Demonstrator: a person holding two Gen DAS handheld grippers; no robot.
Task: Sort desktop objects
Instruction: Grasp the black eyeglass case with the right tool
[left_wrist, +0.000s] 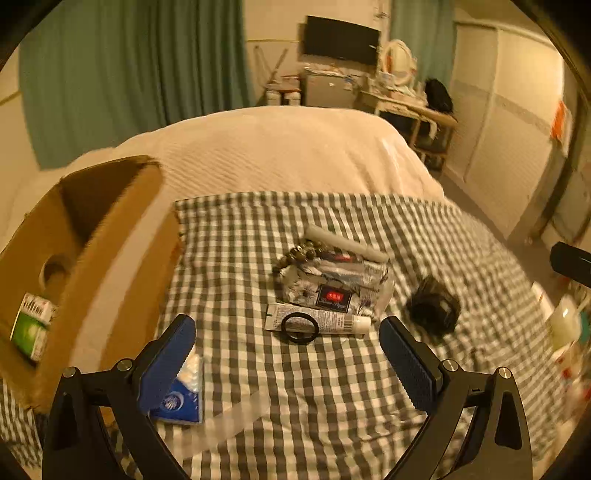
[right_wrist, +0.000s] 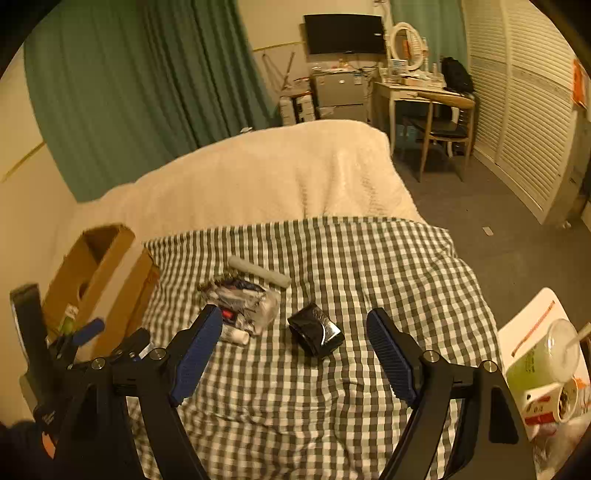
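Checked cloth (left_wrist: 332, 387) carries a tube (left_wrist: 317, 322) lying crosswise, cap rightward; left gripper (left_wrist: 288, 354) and right gripper (right_wrist: 295, 354) both gape empty.

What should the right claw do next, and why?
Probably ease the right gripper forward and down over the black pouch. Its jaws stand wide open, empty, and the pouch lies alone on the checked cloth right between them.
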